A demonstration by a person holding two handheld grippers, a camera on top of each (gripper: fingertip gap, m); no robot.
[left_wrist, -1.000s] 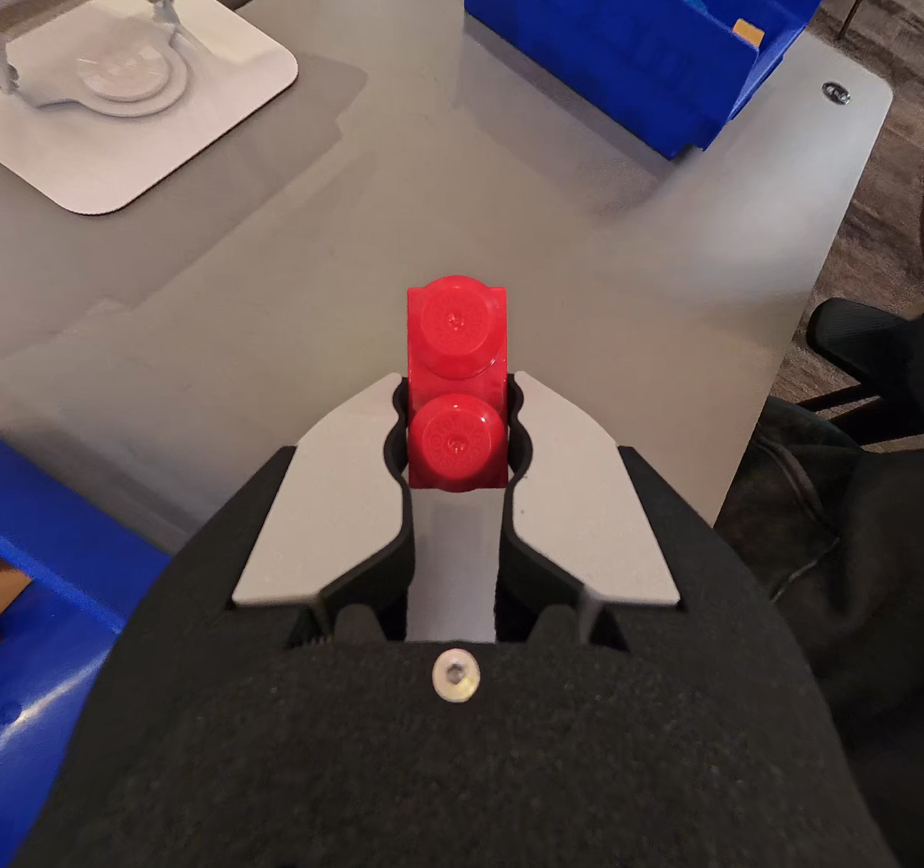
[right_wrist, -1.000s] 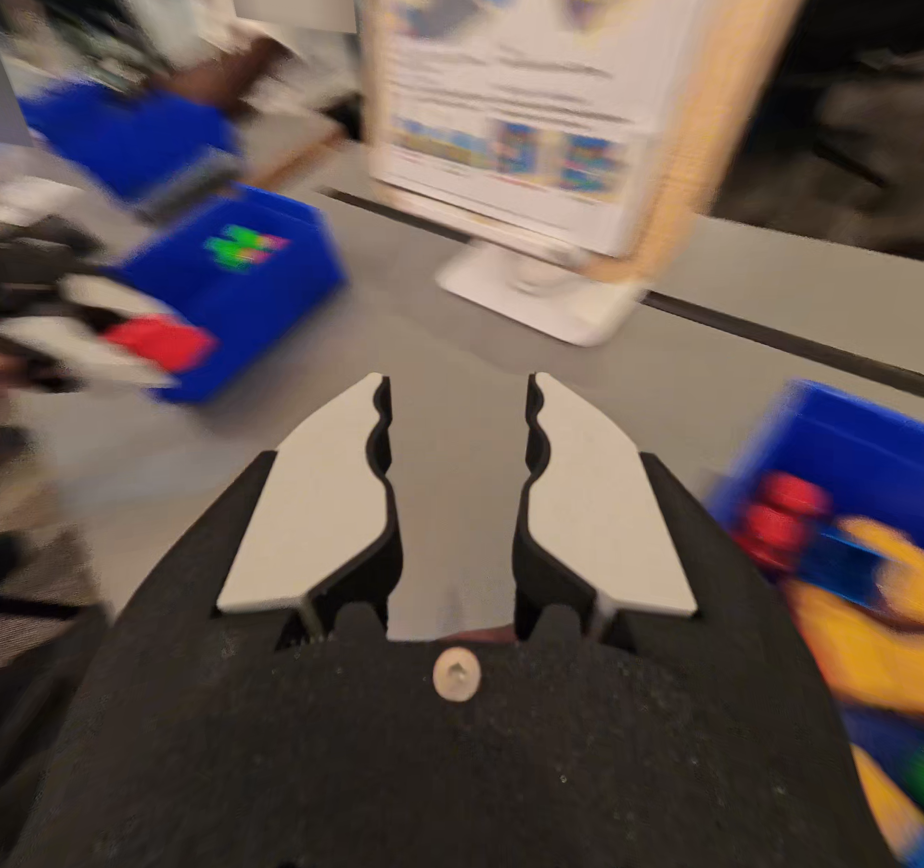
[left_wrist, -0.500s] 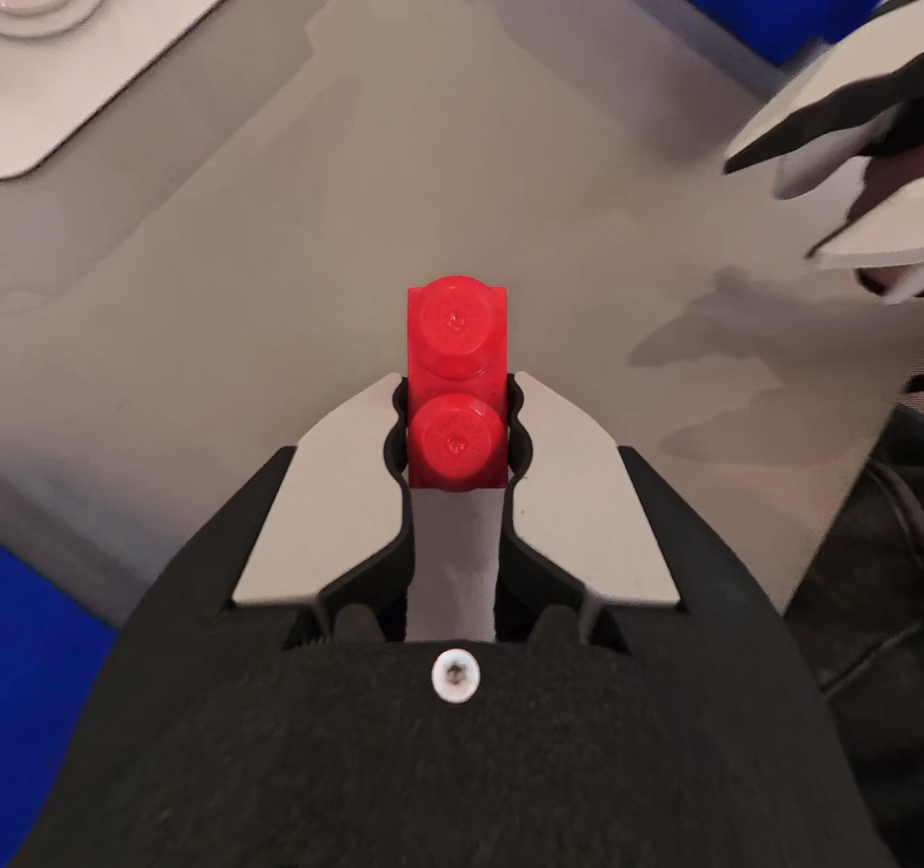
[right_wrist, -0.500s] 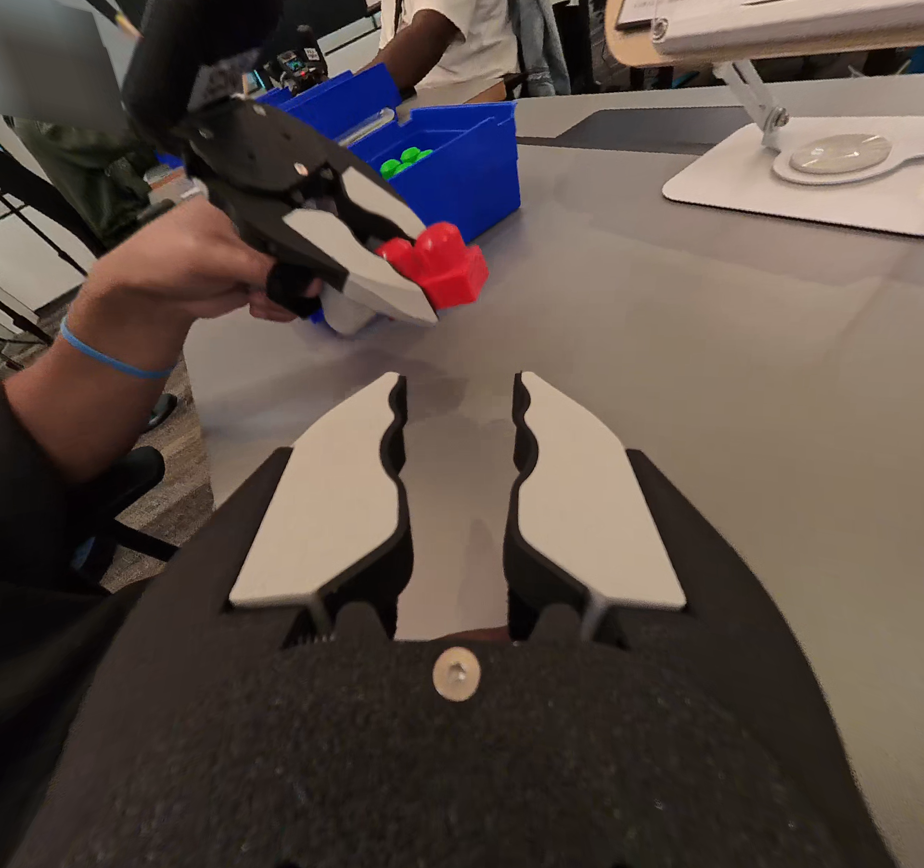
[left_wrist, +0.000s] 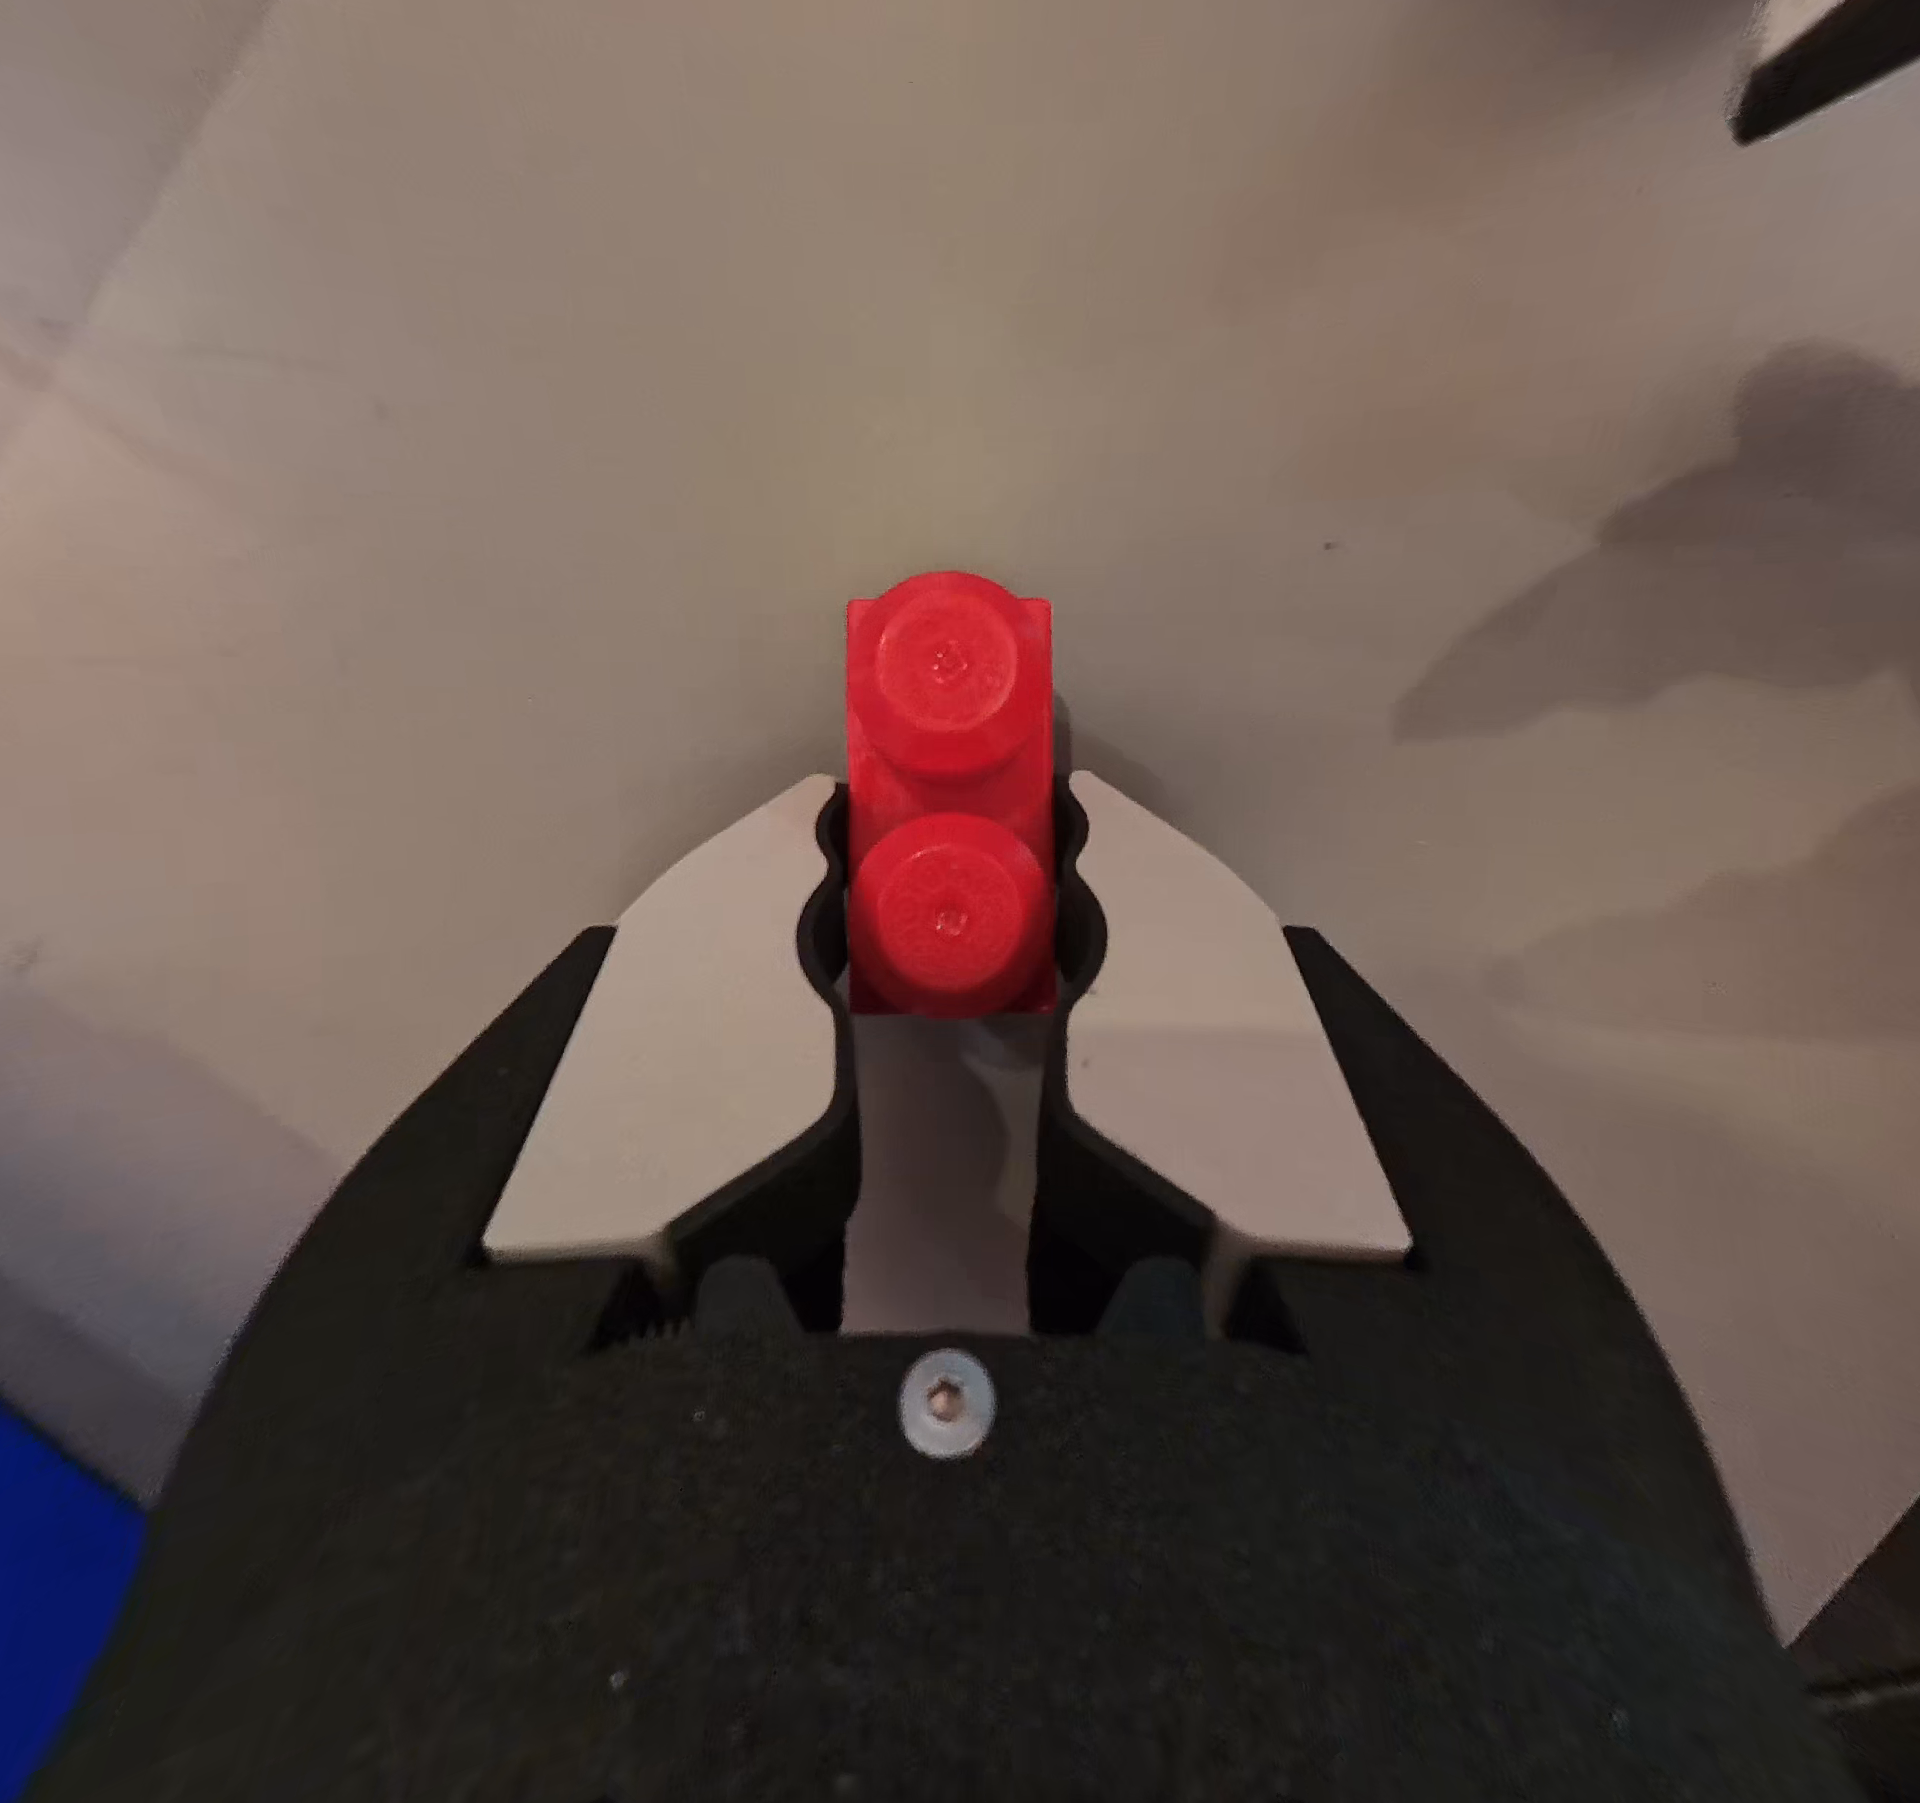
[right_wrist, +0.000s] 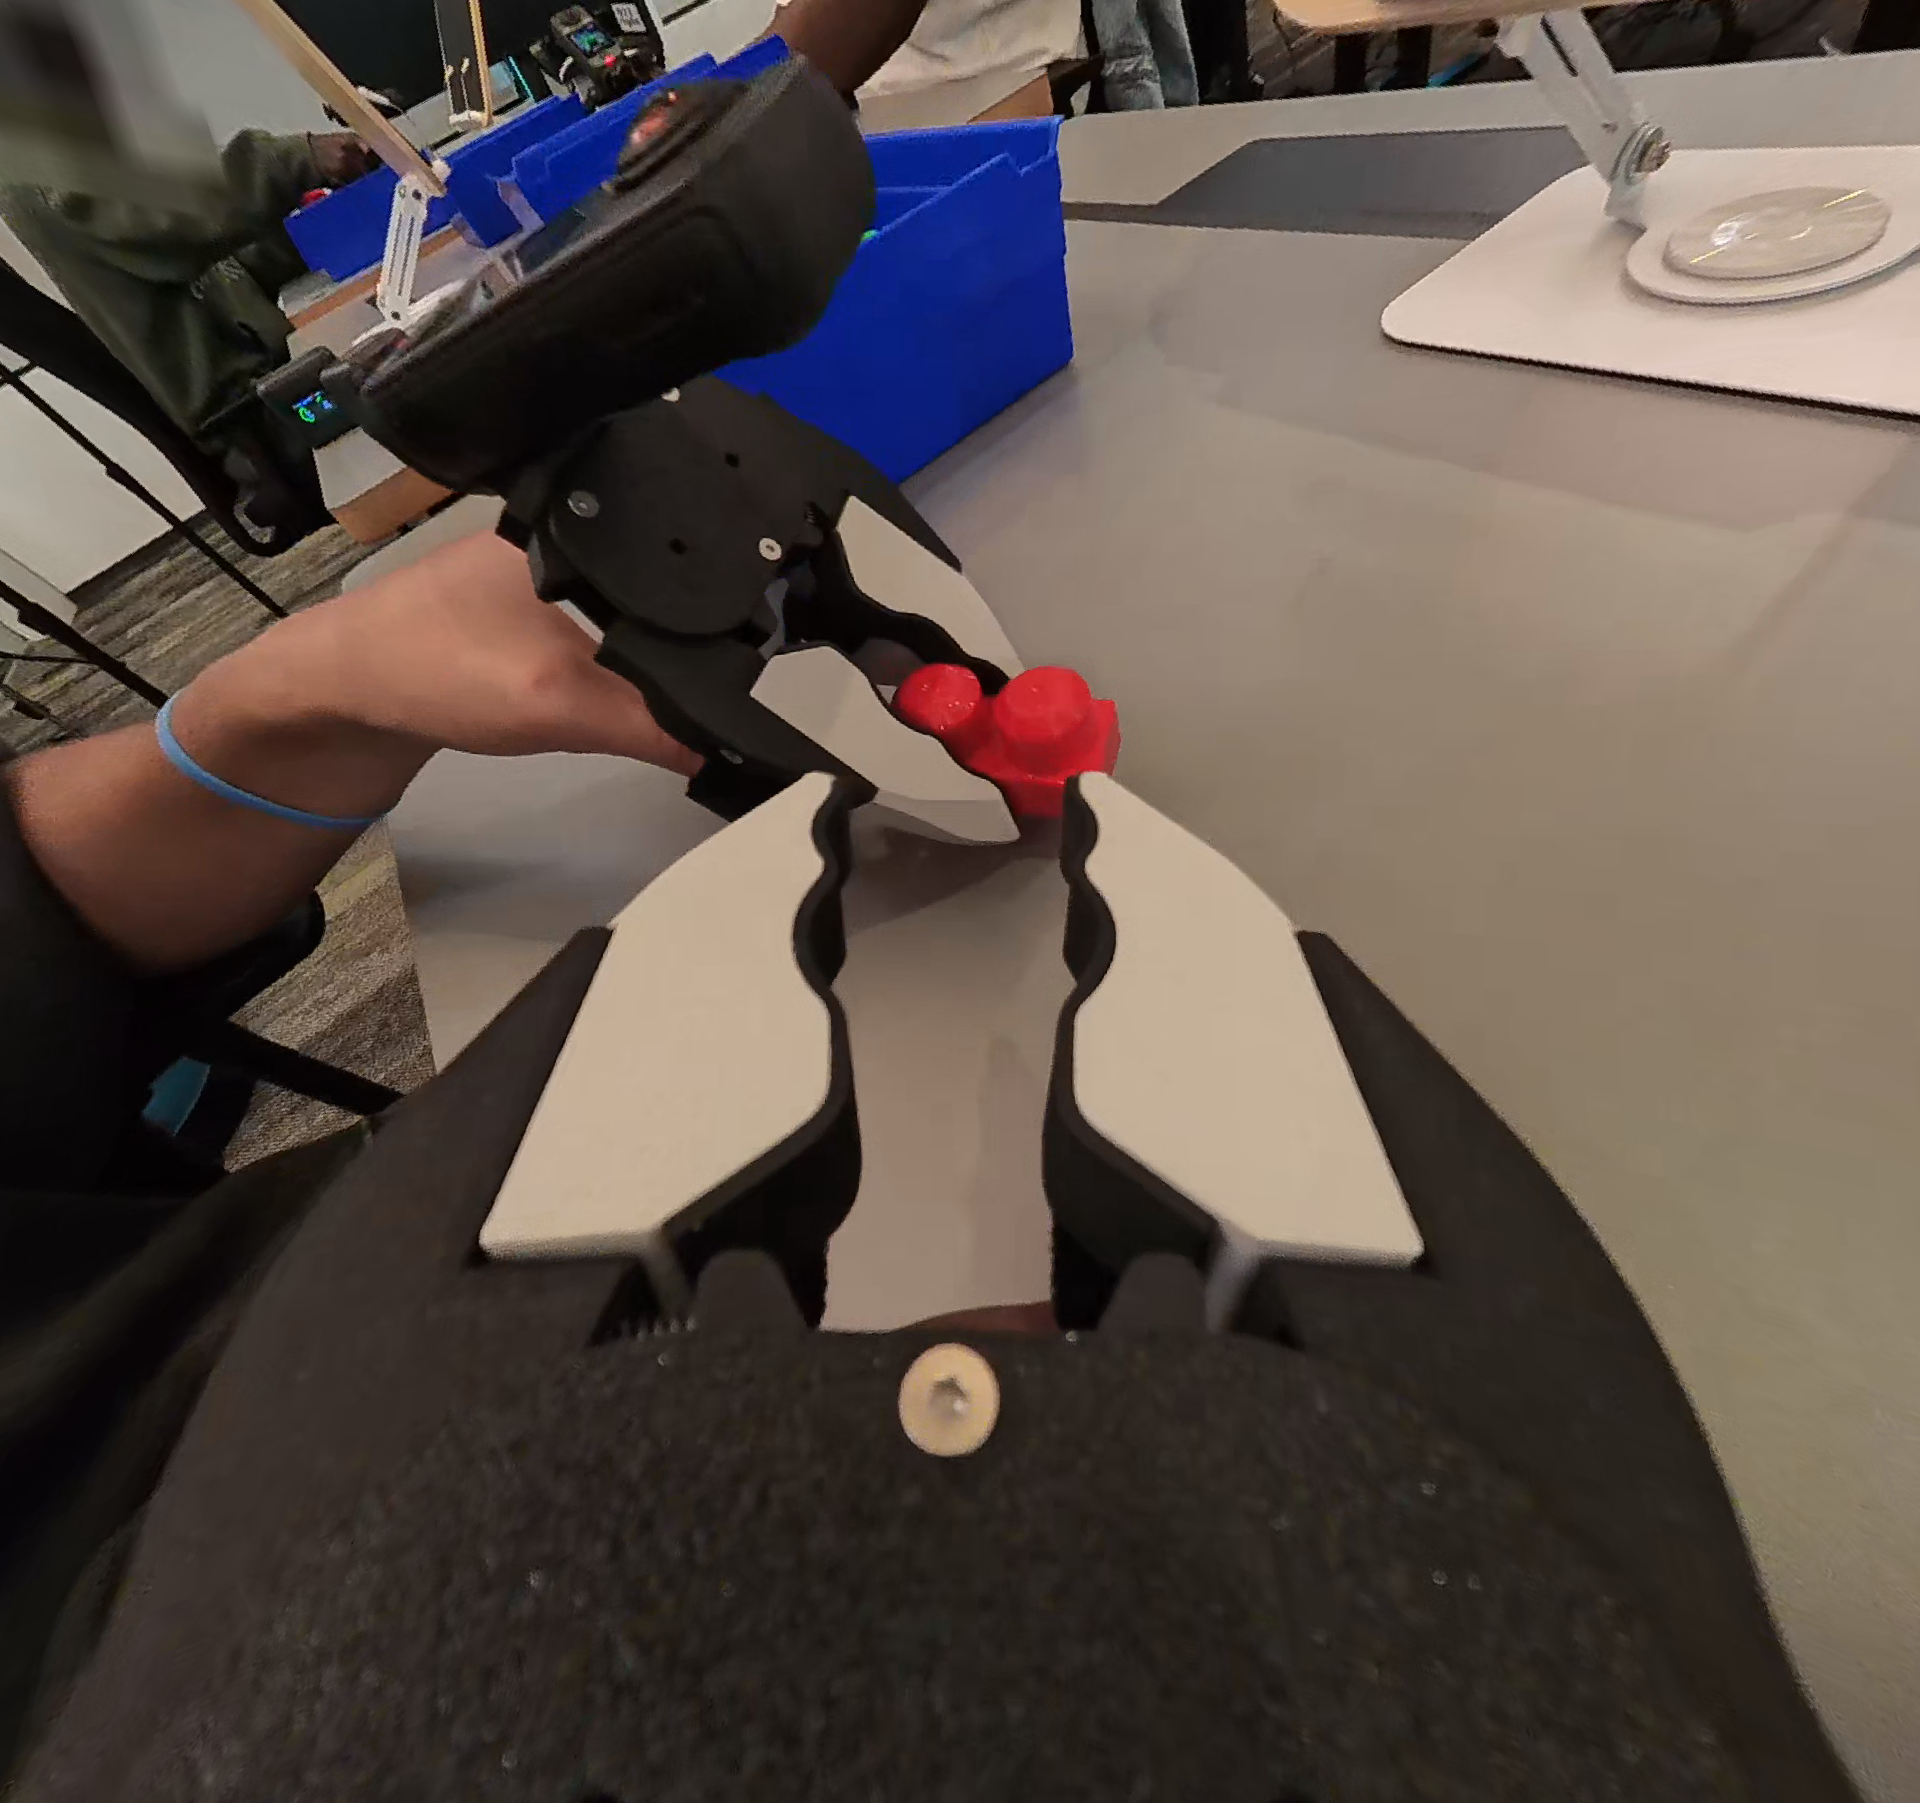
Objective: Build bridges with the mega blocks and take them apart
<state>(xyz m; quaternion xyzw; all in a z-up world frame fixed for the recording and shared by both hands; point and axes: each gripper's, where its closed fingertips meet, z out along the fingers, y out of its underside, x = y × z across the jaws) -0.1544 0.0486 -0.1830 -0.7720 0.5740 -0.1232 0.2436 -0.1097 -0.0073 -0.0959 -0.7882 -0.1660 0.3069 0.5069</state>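
Note:
My left gripper [left_wrist: 951, 797] is shut on a red two-stud mega block [left_wrist: 948, 797], studs up, held low over the grey table [left_wrist: 520, 403]. In the right wrist view the same left gripper [right_wrist: 935, 714] and the red block [right_wrist: 1023, 735] sit just ahead of my right gripper [right_wrist: 951, 797], close to the table top. My right gripper is open and empty, its fingertips just short of the block. A tip of the right gripper [left_wrist: 1839, 39] shows at the top right of the left wrist view.
A blue bin [right_wrist: 935, 299] stands on the table behind the left gripper. A white stand base [right_wrist: 1662, 299] lies at the far right. A person's hand [right_wrist: 416, 673] holds the left gripper. Another person stands beyond the table. The table edge runs at the left. Spacing between my two grippers at the tips: around 12 cm.
My left gripper has come lower and closer to the table with the red block. My right gripper has moved in toward the block, which now sits right at its fingertips.

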